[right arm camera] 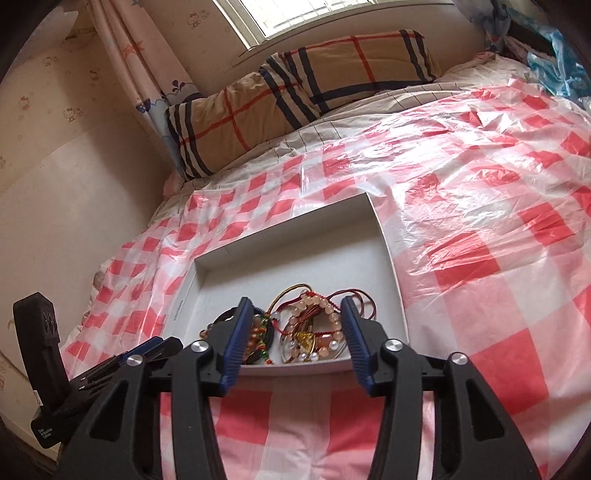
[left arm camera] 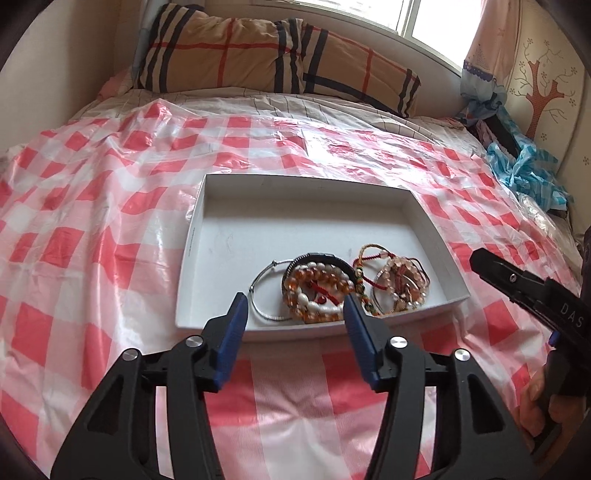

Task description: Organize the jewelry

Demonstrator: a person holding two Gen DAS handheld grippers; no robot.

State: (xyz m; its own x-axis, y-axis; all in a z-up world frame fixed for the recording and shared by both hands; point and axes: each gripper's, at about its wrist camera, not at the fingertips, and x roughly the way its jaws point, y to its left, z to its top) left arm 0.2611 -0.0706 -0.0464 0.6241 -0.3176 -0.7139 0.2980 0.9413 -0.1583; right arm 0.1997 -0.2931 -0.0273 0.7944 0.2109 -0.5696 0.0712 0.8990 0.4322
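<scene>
In the near end of the white box (left arm camera: 192, 236), on the bed, we find the jewelry heaped together: an amber and white bead bracelet (left arm camera: 317, 291) lying on a black toothed band, a thin silver bangle (left arm camera: 258, 291) just beside it to the left, and a pink bead bracelet (left arm camera: 402, 280) tangled with red and gold cords (left arm camera: 364, 264) to the right; the far half of the box is bare. We judge that gathering the pieces into the box is done, since we see no jewelry on the red and white checked plastic sheet (left arm camera: 92, 206) around it; what may be left is to untangle and spread them, though we cannot tell how tidy the result is meant to be.

Our left gripper (left arm camera: 295, 306) hangs over the near rim, jaws apart with nothing between the pads; our right gripper (right arm camera: 297, 314) does likewise above the pink beads, also parted and empty.

As for writing, we read "DAS" in pale letters on the right gripper's body in the left view; a fine line of print runs along the box's left rim, too small to read; a white label on the left gripper's body in the right view is likewise illegible.

Farther off lie a plaid pillow (left arm camera: 258, 51) and a window (left arm camera: 406, 14).
</scene>
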